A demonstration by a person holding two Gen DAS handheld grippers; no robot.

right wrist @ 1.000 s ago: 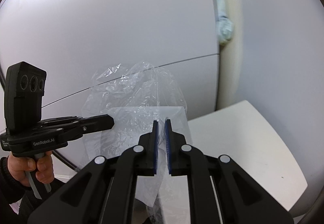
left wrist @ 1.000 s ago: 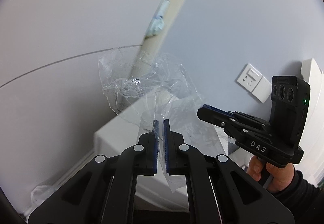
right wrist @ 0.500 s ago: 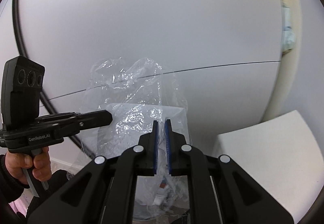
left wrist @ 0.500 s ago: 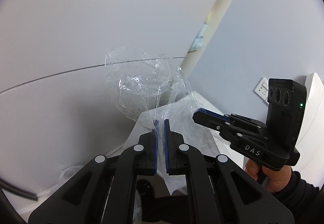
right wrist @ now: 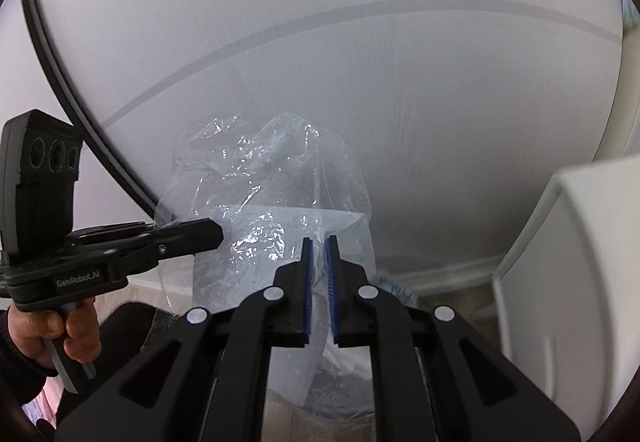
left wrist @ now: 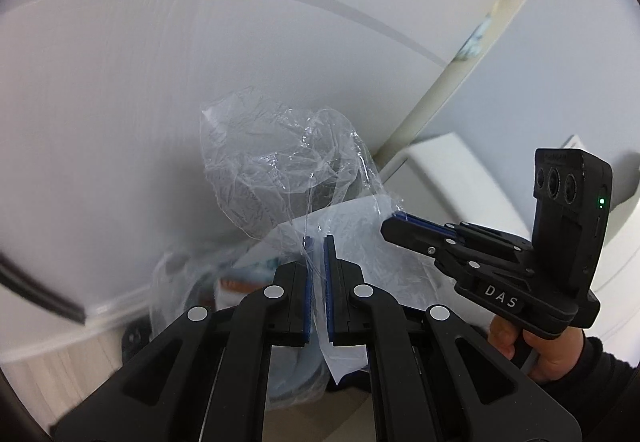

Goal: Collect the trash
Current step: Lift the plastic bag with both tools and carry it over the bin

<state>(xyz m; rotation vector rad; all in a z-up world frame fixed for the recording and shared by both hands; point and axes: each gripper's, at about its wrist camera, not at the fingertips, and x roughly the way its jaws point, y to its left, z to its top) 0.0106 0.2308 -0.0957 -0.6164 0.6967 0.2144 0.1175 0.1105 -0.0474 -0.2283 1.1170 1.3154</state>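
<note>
Left wrist view: the left gripper (left wrist: 317, 242) pinches a clear bag (left wrist: 280, 178), film billowing toward 11 o'clock; the right gripper (left wrist: 394, 220) grips it at 3 o'clock.

Right wrist view: both nipped on the bag (right wrist: 276, 198). It looks light, limp and slippery, so hold bunched rim edges.

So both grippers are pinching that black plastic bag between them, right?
Not quite: the plastic bag is clear, not black. Both wrist views show the wall straight through it. The left gripper and right gripper are indeed both shut on it.
</note>
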